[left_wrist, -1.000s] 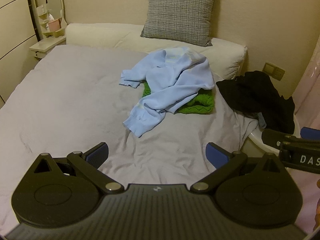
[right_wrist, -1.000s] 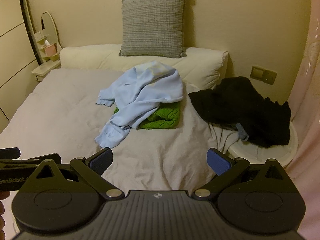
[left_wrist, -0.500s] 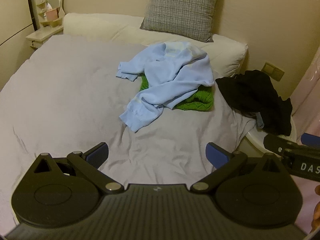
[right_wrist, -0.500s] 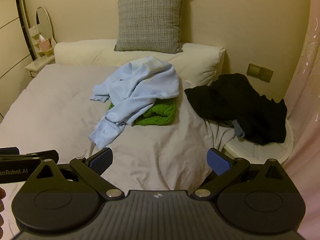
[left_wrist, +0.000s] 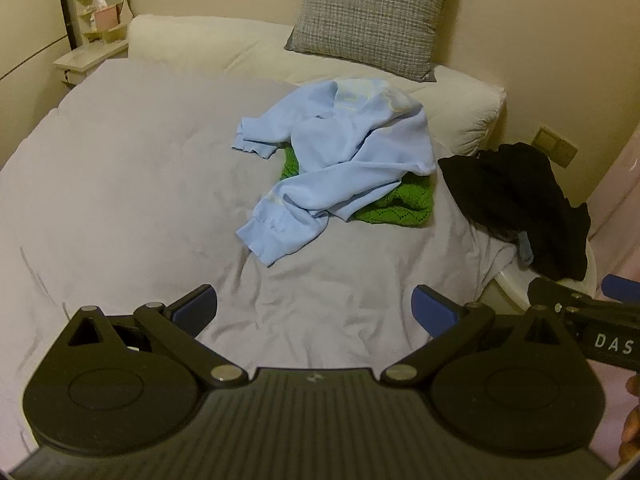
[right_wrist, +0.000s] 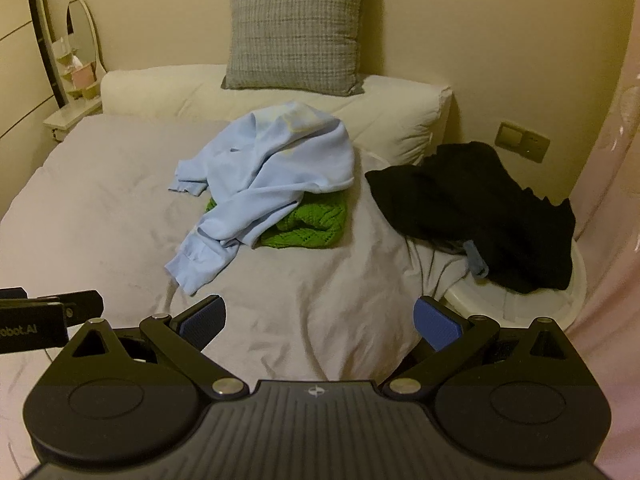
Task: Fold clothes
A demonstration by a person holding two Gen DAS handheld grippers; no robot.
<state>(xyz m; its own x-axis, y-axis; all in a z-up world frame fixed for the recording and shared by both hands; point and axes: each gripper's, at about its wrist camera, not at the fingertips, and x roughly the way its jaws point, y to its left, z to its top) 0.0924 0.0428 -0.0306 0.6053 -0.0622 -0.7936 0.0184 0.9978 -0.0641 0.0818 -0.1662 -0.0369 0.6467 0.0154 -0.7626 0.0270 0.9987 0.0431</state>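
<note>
A crumpled light blue sweatshirt (left_wrist: 340,156) (right_wrist: 264,172) lies on the grey bed cover (left_wrist: 120,184), one sleeve trailing toward me. Under it sits a green knit garment (left_wrist: 396,204) (right_wrist: 312,220). A black garment (left_wrist: 516,196) (right_wrist: 476,208) hangs over a white basket at the bed's right edge. My left gripper (left_wrist: 314,308) is open above the near cover, well short of the sweatshirt. My right gripper (right_wrist: 318,320) is open too and holds nothing. Each gripper shows at the edge of the other's view.
A grey checked cushion (right_wrist: 298,28) leans on the wall above a cream pillow (right_wrist: 280,92). A white basket (right_wrist: 532,304) stands beside the bed at the right. At far left are a small shelf with a mirror (left_wrist: 96,12) and a wall socket (right_wrist: 522,142).
Both grippers have moved forward and nearer the bed; the clothes appear larger and closer. The left view has swung a little. The clothes have not moved.
</note>
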